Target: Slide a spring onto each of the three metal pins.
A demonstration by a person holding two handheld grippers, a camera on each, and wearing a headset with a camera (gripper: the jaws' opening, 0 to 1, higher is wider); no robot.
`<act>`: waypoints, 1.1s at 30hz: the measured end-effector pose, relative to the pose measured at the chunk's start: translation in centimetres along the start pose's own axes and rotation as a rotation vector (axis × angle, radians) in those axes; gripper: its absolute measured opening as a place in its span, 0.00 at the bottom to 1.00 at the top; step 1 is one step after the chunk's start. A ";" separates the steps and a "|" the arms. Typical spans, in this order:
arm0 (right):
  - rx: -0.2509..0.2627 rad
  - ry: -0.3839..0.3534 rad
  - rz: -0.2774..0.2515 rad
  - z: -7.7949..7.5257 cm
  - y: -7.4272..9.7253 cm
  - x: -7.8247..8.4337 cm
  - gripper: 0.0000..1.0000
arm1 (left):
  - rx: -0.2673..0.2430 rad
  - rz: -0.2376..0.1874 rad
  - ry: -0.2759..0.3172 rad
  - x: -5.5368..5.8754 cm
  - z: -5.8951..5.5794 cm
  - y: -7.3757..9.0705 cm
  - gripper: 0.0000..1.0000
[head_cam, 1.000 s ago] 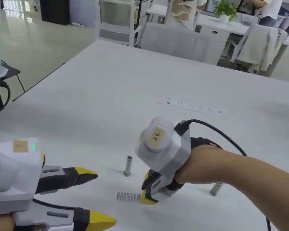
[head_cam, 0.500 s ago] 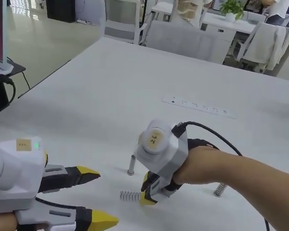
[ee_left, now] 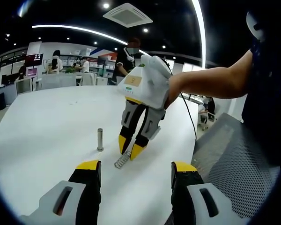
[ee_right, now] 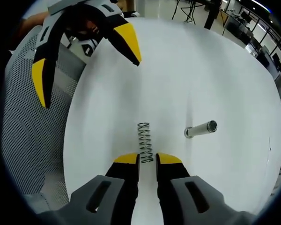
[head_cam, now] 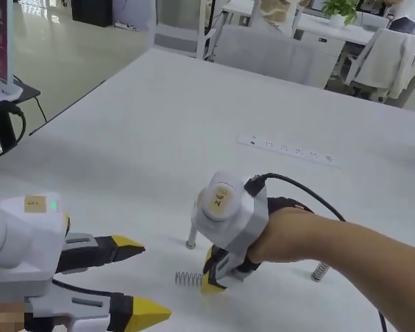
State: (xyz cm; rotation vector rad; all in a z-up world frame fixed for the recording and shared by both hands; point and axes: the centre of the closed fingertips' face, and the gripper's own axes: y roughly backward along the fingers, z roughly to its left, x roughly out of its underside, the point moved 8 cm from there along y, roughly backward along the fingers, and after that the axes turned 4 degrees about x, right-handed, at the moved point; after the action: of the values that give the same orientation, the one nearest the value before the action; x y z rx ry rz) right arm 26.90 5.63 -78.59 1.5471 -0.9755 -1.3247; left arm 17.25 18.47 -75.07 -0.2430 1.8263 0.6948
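Right gripper (ee_right: 147,159) jaws pinched on the near end of spring (ee_right: 144,136); it lies flat on the white table (head_cam: 159,124). Bare pin (ee_right: 201,129) stands upright near it, apart. Left gripper (ee_left: 136,166) jaws spread wide, holding nothing, hovering nearby. Second spring (head_cam: 320,271) stands upright just past the right forearm.

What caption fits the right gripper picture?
The right gripper pinches one end of a spring lying on the white table, near a metal pin.
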 end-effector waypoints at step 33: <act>-0.006 0.035 -0.006 0.8 1.6 0.1 0.08 | 0.014 0.011 -0.008 0.0 0.0 -0.4 0.54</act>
State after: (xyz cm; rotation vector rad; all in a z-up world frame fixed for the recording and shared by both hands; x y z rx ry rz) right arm 26.02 4.97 -77.21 1.5641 -0.9450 -1.2993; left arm 17.43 18.18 -75.20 -0.2209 1.8250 0.6900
